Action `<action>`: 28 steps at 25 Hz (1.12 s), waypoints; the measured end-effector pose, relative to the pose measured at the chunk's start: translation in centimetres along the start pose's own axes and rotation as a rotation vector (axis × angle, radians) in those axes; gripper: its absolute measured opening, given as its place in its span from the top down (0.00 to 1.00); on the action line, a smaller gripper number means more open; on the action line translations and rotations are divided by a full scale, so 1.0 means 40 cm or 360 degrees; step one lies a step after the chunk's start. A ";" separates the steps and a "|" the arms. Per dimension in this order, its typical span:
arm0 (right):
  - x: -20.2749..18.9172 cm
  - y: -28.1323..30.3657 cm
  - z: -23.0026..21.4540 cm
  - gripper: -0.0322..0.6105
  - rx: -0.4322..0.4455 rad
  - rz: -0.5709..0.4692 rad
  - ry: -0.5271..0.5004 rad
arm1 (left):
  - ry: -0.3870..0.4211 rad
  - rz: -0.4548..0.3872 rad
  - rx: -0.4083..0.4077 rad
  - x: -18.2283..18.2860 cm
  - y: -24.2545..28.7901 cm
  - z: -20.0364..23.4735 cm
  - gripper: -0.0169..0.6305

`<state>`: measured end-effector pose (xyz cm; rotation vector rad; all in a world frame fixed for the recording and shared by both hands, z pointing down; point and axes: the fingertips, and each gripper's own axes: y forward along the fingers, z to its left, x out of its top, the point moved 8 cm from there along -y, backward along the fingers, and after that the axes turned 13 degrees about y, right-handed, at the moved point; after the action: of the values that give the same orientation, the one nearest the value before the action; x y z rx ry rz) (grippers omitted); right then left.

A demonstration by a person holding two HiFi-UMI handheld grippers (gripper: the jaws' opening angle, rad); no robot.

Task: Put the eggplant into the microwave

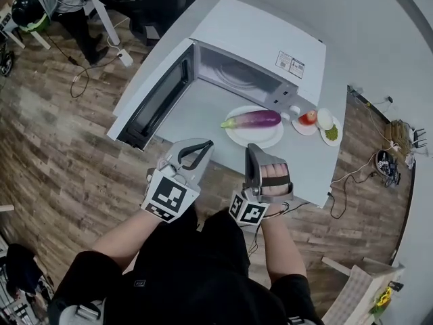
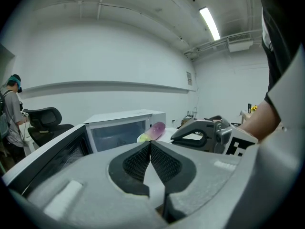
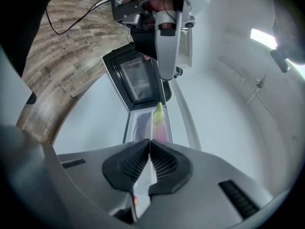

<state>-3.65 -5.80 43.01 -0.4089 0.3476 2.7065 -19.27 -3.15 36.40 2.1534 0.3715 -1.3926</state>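
Note:
A purple eggplant (image 1: 255, 119) with a green stem lies on a white plate (image 1: 266, 139) on the white table, just in front of the microwave (image 1: 257, 42). The microwave's door (image 1: 157, 97) is swung wide open to the left and its cavity shows empty. My left gripper (image 1: 197, 153) hovers near the table's front edge, below the door, with its jaws shut on nothing. My right gripper (image 1: 260, 156) is beside it, just short of the plate, also shut and empty. The eggplant (image 2: 154, 130) shows beyond the left jaws and the eggplant (image 3: 160, 120) beyond the right ones.
Small plates with a tomato (image 1: 308, 118), a white food (image 1: 325, 118) and a green food (image 1: 332, 133) sit at the table's right. Wood floor surrounds the table, with cables at right. A person (image 2: 10, 116) and office chairs (image 1: 145, 5) are at the far left.

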 end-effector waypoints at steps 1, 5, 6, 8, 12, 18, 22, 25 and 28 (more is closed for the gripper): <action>0.013 0.015 0.007 0.91 -0.0002 0.0000 0.0007 | 0.0001 0.0006 -0.0003 -0.013 -0.001 0.013 0.96; 0.040 0.072 0.035 0.91 -0.0001 -0.0003 0.0018 | -0.0009 0.0014 0.0001 -0.052 0.005 0.050 0.96; 0.041 0.086 0.043 0.91 0.0001 -0.0006 0.0013 | -0.0007 0.0010 0.0006 -0.059 0.008 0.057 0.96; 0.042 0.114 0.059 0.91 0.0001 -0.0011 -0.0001 | 0.0001 0.0005 0.0013 -0.074 0.016 0.070 0.96; 0.031 0.177 0.090 0.91 0.0000 -0.0017 -0.0017 | 0.0006 -0.0001 0.0020 -0.106 0.046 0.095 0.96; -0.017 0.300 0.133 0.91 0.0014 -0.0012 -0.0030 | 0.0010 0.0004 0.0013 -0.150 0.124 0.124 0.96; -0.052 0.385 0.151 0.91 0.0004 -0.0009 -0.0018 | 0.0017 0.0022 0.0014 -0.170 0.181 0.146 0.96; -0.077 0.438 0.164 0.91 0.0014 -0.0002 -0.0018 | 0.0025 0.0028 0.0023 -0.173 0.218 0.160 0.96; -0.091 0.478 0.171 0.91 0.0034 0.0005 -0.0005 | 0.0036 0.0037 0.0027 -0.173 0.255 0.173 0.96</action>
<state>-9.70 -22.16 54.03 -0.3982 0.3763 2.7039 -22.32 -15.05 43.44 2.1817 0.3430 -1.3643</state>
